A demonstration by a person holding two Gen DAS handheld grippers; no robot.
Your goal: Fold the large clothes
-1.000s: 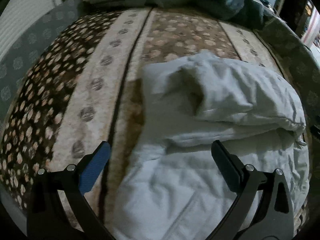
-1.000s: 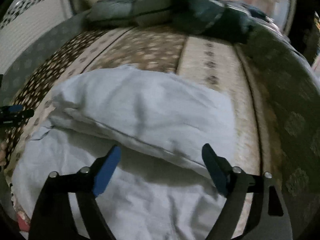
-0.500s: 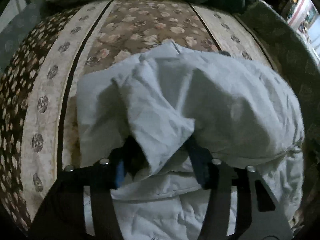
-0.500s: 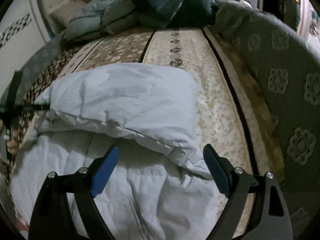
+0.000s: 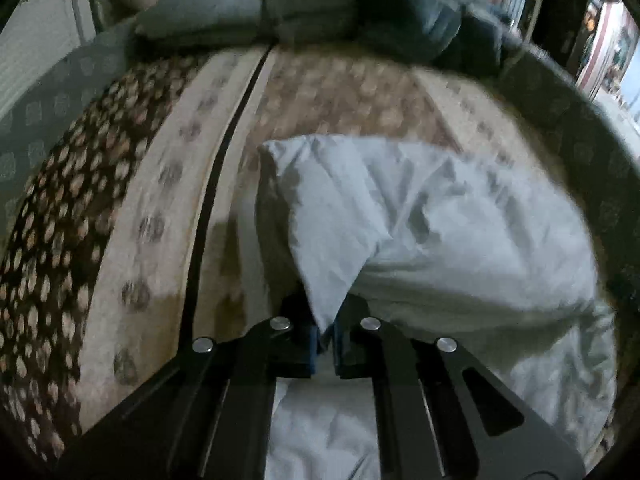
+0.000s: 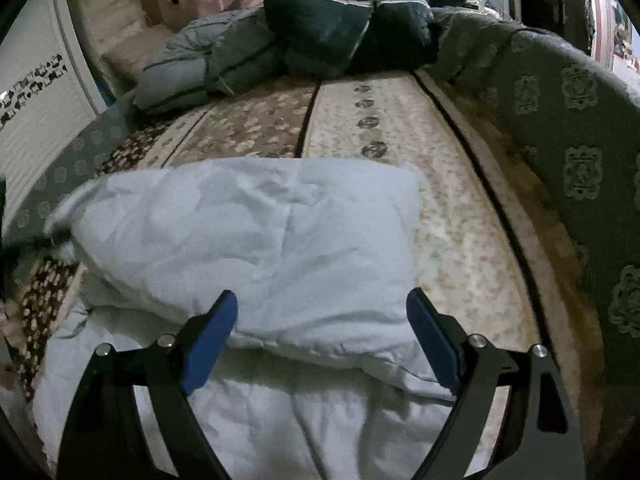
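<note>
A large pale blue-white padded garment [image 5: 440, 220] lies folded over on the patterned bed cover [image 5: 152, 208]. My left gripper [image 5: 326, 340] is shut on a pinched corner of the garment's upper layer, which is pulled into a point at the blue pads. In the right wrist view the same garment [image 6: 260, 232] fills the middle, its folded upper layer lying over the lower one. My right gripper [image 6: 322, 340] is open, its blue pads on either side of the folded edge and holding nothing.
A pile of dark green and grey bedding [image 6: 320, 36] lies at the far end of the bed. A grey patterned border [image 6: 576, 128] runs along the right side. A white ribbed panel [image 6: 36, 104] stands on the left.
My left gripper has closed on the corner of the garment's upper layer and pulled it back and up. My right gripper stays open and has moved closer to the folded edge.
</note>
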